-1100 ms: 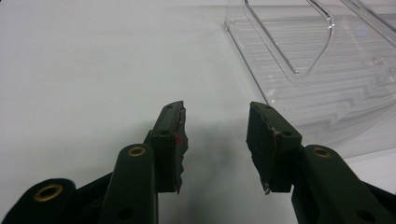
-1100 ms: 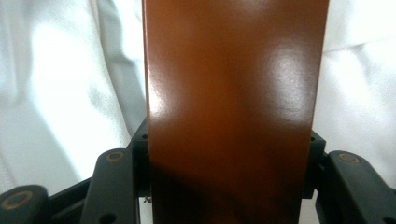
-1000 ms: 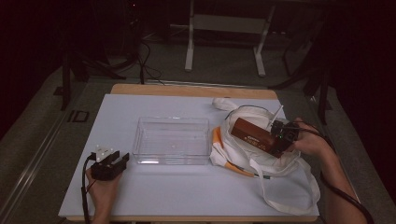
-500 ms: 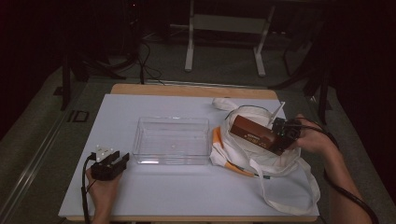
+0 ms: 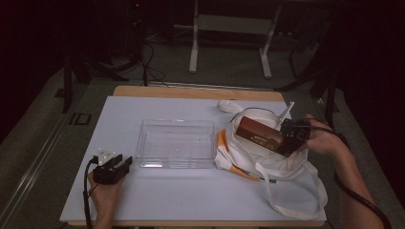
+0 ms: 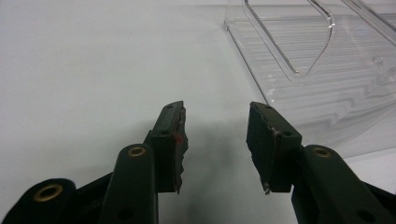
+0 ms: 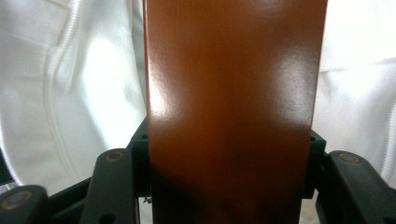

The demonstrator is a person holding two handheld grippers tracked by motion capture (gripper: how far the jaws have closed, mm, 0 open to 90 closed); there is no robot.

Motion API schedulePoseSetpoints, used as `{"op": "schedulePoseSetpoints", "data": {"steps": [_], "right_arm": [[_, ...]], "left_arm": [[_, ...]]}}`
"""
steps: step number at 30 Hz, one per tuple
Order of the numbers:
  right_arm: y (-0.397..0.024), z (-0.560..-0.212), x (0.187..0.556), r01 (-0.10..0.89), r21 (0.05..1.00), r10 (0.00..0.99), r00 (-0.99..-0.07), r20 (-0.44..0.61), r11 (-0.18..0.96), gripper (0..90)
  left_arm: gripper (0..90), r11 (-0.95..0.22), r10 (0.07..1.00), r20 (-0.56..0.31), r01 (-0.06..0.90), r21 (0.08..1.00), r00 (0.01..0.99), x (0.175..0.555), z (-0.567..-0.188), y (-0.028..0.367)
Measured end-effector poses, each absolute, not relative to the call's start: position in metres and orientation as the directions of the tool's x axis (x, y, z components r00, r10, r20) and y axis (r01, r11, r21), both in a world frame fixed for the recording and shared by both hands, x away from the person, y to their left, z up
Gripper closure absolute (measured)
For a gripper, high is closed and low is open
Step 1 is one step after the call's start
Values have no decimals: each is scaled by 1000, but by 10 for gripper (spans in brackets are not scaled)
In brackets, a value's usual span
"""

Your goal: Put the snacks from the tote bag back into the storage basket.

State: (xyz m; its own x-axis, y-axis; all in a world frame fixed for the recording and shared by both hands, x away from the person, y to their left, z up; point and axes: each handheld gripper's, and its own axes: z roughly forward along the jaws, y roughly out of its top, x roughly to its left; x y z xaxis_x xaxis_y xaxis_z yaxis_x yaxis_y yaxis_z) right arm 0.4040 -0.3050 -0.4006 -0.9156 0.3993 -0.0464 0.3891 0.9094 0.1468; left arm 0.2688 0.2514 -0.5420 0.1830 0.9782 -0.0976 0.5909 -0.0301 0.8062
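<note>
One brown box [image 5: 260, 135], one white cloth bag [image 5: 267, 164] and one clear tray [image 5: 175, 143] are on the desk. My right tongs [image 5: 289, 138] clamp the box's end, holding it tilted over the bag near the right edge. My left tongs [image 5: 114, 168] rest released near the front left corner, beside the tray.

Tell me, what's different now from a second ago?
The right hand-held gripper, clamped on the brown box, has lifted it slightly higher above the white bag. The left hand-held gripper, the clear tray and the bag stayed put.
</note>
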Motion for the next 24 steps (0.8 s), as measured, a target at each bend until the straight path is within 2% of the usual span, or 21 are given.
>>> {"op": "schedulePoseSetpoints", "data": {"steps": [24], "right_arm": [[-298,-372,401,346,167,361,-931,-63,923,436]], "left_arm": [[573,-30,978,-98,592,806,183,269,-542,251]]}}
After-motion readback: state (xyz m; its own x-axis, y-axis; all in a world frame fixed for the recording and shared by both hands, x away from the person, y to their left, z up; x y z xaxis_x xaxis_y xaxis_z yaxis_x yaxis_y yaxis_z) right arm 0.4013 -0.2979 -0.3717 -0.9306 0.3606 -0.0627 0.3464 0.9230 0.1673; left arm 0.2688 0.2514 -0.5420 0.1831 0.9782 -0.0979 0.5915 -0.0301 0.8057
